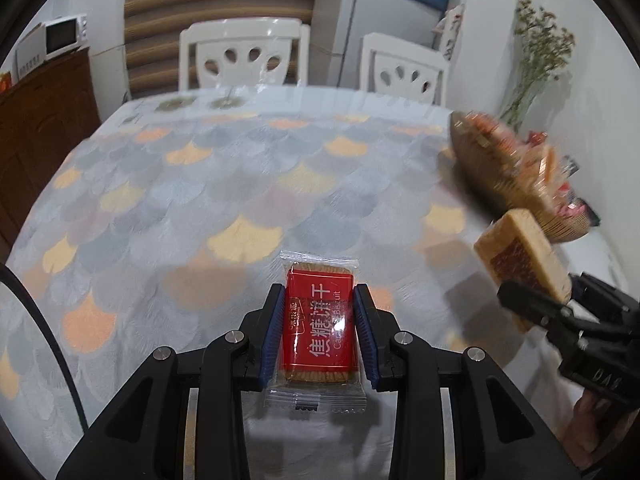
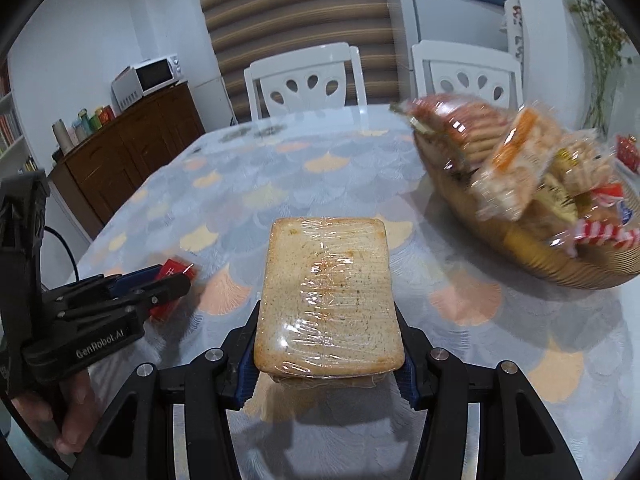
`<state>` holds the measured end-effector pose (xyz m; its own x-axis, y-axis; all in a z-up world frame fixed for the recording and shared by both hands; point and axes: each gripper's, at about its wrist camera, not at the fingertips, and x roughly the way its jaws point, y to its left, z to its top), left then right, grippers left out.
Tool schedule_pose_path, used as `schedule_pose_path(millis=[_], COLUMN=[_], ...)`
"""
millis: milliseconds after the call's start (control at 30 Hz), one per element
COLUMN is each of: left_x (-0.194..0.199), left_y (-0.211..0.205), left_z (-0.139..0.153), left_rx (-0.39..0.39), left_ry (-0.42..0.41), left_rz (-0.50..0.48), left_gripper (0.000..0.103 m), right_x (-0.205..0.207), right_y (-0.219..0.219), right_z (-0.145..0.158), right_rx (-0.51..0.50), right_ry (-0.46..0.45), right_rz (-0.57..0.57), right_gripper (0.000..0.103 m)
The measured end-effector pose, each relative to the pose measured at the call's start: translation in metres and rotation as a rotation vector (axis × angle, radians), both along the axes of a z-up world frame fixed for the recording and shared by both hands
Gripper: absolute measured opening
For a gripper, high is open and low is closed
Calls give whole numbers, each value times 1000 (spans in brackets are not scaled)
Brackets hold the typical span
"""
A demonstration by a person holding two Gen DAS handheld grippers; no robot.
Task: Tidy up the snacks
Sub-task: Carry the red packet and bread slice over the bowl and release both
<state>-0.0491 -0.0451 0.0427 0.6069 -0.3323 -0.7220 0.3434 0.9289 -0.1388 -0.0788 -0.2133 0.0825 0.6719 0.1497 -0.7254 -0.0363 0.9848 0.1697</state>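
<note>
The woven basket (image 2: 560, 256) near the table's right edge is smeared by motion blur, so the wrapped snacks (image 2: 516, 168) heaped in it cannot be told apart. In the right wrist view, the red biscuit packet (image 2: 174, 276) is mostly hidden behind the left gripper (image 2: 176, 282). A hand (image 2: 60, 420) is cut off by the frame's lower left edge.

Beside the woven, ribbed basket (image 2: 532, 264), the tablecloth (image 1: 200, 200) looks glossy and smooth. The red biscuit packet (image 1: 320, 328) is shiny plastic; the cracker stack (image 2: 328, 296) wears crinkled clear film.
</note>
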Motion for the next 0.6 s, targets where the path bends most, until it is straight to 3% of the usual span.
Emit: schedule_pose_path(millis=[200, 333, 467, 600], left_x=[5, 15, 37, 66], left_y=[-43, -82, -126, -166], left_z=[47, 80, 102, 112], left_rx=[14, -16, -68, -118], left_ry=[-104, -157, -166, -125], left_rz=[-94, -182, -262, -321], left_gripper=[31, 31, 31, 31], right_x=[-16, -14, -6, 14], right_y=[-18, -54, -102, -157], right_z=[40, 71, 97, 113], right_rx=[-12, -35, -66, -68], right_ry=[-85, -127, -164, -144], right_rz=[-34, -129, -257, -384], right_gripper=[53, 53, 53, 54])
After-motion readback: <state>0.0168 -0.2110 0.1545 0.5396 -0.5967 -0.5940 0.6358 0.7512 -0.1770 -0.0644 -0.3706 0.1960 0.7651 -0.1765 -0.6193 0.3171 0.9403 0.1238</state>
